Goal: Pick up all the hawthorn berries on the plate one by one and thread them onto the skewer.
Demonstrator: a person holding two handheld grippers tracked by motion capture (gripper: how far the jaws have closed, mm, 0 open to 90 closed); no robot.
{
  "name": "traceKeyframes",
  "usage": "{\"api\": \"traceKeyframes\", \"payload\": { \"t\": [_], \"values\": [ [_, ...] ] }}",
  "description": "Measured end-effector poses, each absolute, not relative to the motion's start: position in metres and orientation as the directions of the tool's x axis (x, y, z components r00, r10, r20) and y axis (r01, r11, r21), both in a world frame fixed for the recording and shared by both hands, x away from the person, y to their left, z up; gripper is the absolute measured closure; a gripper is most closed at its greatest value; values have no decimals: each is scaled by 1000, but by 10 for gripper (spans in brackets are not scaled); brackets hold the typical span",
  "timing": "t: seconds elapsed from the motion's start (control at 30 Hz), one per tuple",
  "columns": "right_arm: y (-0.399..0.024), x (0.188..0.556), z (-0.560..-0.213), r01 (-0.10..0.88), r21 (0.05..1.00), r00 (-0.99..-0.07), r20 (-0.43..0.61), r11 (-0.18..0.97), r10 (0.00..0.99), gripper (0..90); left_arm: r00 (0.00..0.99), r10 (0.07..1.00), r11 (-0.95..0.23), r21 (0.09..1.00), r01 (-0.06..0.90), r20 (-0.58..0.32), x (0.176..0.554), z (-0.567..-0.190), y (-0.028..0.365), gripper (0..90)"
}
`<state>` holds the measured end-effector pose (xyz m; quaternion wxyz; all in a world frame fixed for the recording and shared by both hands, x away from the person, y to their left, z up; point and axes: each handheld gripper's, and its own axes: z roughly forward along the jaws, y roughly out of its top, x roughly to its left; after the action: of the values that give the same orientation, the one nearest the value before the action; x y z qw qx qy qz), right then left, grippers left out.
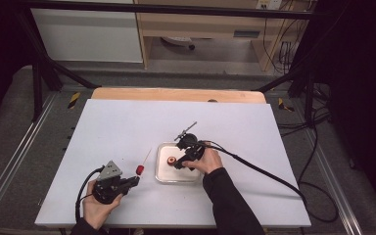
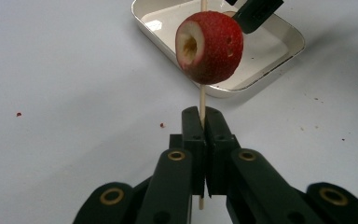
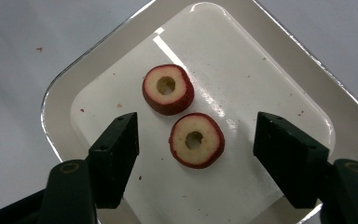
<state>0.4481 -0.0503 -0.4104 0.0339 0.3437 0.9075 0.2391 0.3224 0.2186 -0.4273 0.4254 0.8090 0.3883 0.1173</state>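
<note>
My left gripper (image 1: 133,181) is shut on a thin wooden skewer (image 2: 202,105) that carries one red cored fruit piece (image 2: 209,47), also seen as a red fruit piece (image 1: 140,169) above the white table. A white square tray (image 3: 74,79) holds two more red cored slices: the nearer slice (image 3: 196,140) lies between my right gripper's jaws, which stand apart and do not touch it, and the other slice (image 3: 168,89) lies just beyond. My right gripper (image 3: 196,149) hangs over the tray (image 1: 162,174), held by a hand.
The white table sheet (image 1: 127,127) lies on a wooden board (image 1: 176,94). Small red crumbs (image 2: 18,114) dot the sheet. A black cable (image 1: 264,171) trails right from the right gripper. Black frame bars (image 1: 44,68) stand at the far corners.
</note>
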Motion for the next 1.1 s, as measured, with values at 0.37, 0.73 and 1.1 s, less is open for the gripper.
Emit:
{"api": "traceKeyframes", "payload": {
  "t": [0.37,0.73,1.1],
  "values": [
    [-49,450,-417,622,427,-754,96,657,650,467,669,730,-336,776,533,-144,322,-428,218,884],
    [-48,453,-419,645,408,-740,123,646,661,572,669,730,-341,772,536,-142,323,-428,218,884],
    [-49,454,-418,664,385,-728,140,641,671,598,668,730,-340,772,536,-142,323,-428,218,884]
  ]
}}
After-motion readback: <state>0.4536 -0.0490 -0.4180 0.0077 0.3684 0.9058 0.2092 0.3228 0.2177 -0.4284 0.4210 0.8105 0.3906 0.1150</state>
